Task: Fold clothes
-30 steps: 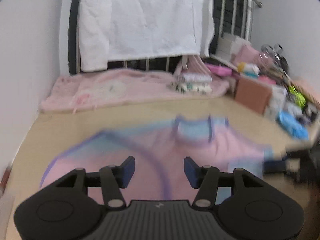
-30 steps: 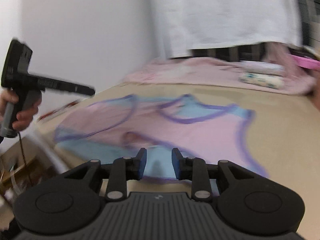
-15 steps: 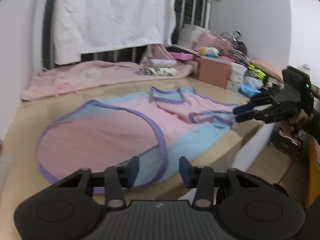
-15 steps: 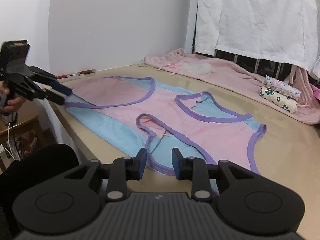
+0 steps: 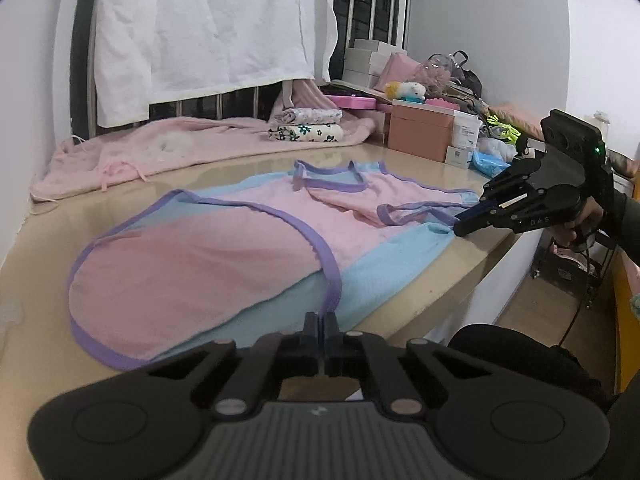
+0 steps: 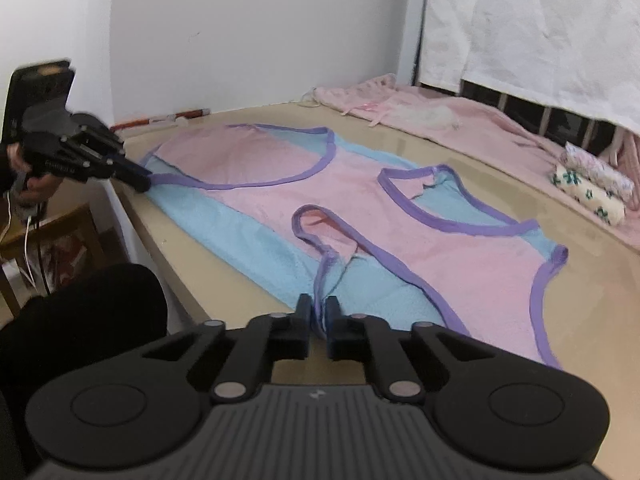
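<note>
A pink and blue sleeveless garment [image 5: 200,264] with purple trim lies flat on the beige table [image 5: 412,304]. In the left wrist view my left gripper [image 5: 322,322] has its jaws closing tight on the hem, where the purple trim meets the blue edge. My right gripper [image 5: 458,230] pinches the far side edge of the cloth. In the right wrist view the right gripper [image 6: 318,312] is shut on a purple-trimmed armhole strap of the garment [image 6: 280,184] near the table's front edge. The left gripper [image 6: 142,182] grips the hem corner at the left there.
A pink blanket [image 5: 160,148] and folded floral cloths [image 5: 306,128] lie at the back of the table. Boxes and clutter [image 5: 420,130] fill the back right. A white sheet [image 5: 200,28] hangs on the rail. A wooden chair [image 6: 60,232] stands beside the table edge.
Both grippers have closed from open onto the garment's near edge. The left one dropped closer to the hem; the right one rolled and edged in to the strap.
</note>
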`<state>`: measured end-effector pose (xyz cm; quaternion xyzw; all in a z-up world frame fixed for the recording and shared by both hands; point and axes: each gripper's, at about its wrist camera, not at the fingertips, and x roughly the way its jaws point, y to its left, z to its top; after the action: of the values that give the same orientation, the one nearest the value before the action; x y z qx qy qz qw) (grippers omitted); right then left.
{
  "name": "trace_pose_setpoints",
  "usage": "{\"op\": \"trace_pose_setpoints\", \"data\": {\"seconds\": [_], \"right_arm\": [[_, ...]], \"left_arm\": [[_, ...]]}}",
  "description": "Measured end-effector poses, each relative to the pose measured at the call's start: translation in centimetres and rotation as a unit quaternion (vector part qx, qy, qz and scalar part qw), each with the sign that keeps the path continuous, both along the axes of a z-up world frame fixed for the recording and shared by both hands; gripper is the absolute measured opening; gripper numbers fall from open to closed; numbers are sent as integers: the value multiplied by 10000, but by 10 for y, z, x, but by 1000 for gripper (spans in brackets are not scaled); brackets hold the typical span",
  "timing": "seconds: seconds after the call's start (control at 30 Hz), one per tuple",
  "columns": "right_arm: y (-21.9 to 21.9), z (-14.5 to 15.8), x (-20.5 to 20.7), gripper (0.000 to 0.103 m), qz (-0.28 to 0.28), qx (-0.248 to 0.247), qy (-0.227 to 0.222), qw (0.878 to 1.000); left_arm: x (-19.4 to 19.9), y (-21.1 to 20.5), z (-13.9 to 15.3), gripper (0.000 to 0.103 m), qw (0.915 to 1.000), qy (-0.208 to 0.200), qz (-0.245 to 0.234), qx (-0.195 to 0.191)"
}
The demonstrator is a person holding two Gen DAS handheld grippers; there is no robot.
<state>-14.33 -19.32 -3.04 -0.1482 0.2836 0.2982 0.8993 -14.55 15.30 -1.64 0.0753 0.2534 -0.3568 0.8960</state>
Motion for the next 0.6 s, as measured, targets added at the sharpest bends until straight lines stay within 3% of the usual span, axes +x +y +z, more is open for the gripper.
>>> {"op": "trace_pose_setpoints", "data": {"seconds": [0.2,0.33,0.47,0.53,0.57,0.6], "right_arm": [[-10,19,20,3,107,195,-140,9997],[-9,37,72,3,53,29,-367,9993],[7,32,135,7,-253,-344,-425,9982],[6,31,152,18,-489,-381,-339,9975],[-5,36,144,32,-420,-264,-433,9978],[-15,42,137,40,-350,-147,-526,9979]], "left_arm": [[27,11,25,0,9996,61,1,-271],[79,5,42,0,9999,-71,94,115],[127,-5,40,7,9964,135,691,477],[135,-2,40,13,9945,228,912,470],[128,5,40,16,9949,211,911,375],[121,12,41,24,9953,193,909,279]]}}
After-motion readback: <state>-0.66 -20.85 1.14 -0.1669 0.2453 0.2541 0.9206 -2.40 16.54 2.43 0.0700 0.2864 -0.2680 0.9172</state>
